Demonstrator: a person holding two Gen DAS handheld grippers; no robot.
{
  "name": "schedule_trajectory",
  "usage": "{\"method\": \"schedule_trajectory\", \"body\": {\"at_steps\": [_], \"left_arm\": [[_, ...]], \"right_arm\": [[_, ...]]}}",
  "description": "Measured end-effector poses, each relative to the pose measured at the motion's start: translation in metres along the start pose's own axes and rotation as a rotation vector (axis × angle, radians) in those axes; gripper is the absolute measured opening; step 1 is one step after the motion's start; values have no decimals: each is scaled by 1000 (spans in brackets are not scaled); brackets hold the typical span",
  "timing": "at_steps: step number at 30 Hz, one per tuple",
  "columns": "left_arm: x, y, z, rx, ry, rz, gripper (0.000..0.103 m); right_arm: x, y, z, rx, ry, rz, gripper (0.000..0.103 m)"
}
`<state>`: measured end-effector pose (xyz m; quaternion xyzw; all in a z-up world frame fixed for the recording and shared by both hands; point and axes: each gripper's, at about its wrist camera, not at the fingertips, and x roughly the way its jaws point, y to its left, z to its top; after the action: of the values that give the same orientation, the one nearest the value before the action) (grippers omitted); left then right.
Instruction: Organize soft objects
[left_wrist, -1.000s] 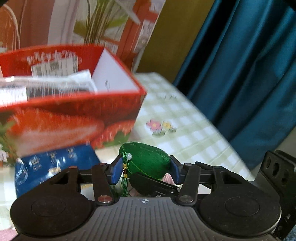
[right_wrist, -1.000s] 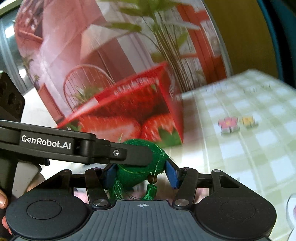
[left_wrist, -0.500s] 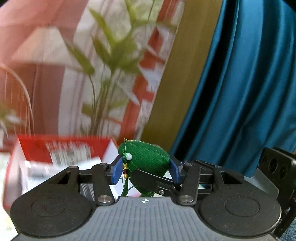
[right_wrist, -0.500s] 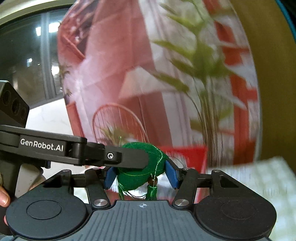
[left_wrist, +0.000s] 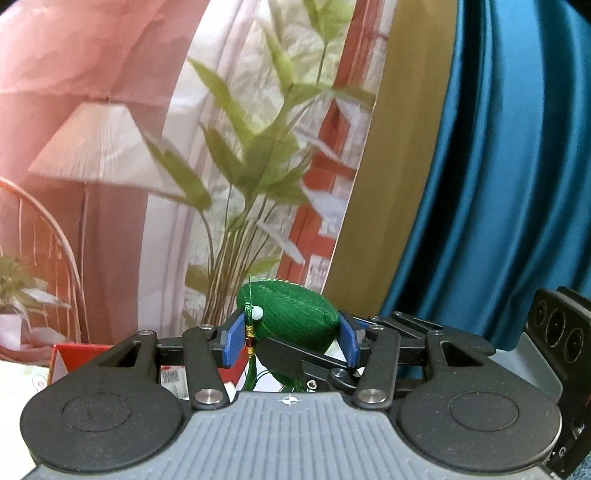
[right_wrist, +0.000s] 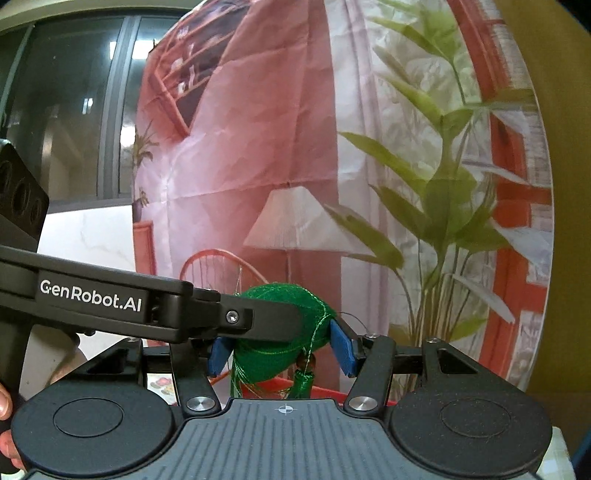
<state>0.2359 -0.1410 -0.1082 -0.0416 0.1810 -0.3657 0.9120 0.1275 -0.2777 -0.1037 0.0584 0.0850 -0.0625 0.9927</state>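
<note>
In front of the printed backdrop with lamp and plant, above the red box, left hand-held gripper and right hand-held gripper both clenched on one green pouch, white bead at its side.

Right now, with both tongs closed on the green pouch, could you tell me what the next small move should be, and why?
Probably lower the green pouch toward the red box showing low in the left view. Both the left tongs and right tongs clamp it in the air, above that box.
</note>
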Motion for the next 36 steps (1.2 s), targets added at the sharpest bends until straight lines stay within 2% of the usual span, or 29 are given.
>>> {"method": "schedule_trajectory", "body": {"at_steps": [12,20,29,36], "left_arm": [[57,28,-49,-78,186,-27,54],[80,25,-69,-60,273,-31,55],[59,30,-67,-36,254,35,55],[17,38,-65,-31,216,98,55]], "right_arm": [[33,-20,-68,55,163,-54,52],[34,-25,-105,90,245,-127,53],[20,-19,-120,105,243,-183,63],[-13,-12,-128,144,197,-203,63]]}}
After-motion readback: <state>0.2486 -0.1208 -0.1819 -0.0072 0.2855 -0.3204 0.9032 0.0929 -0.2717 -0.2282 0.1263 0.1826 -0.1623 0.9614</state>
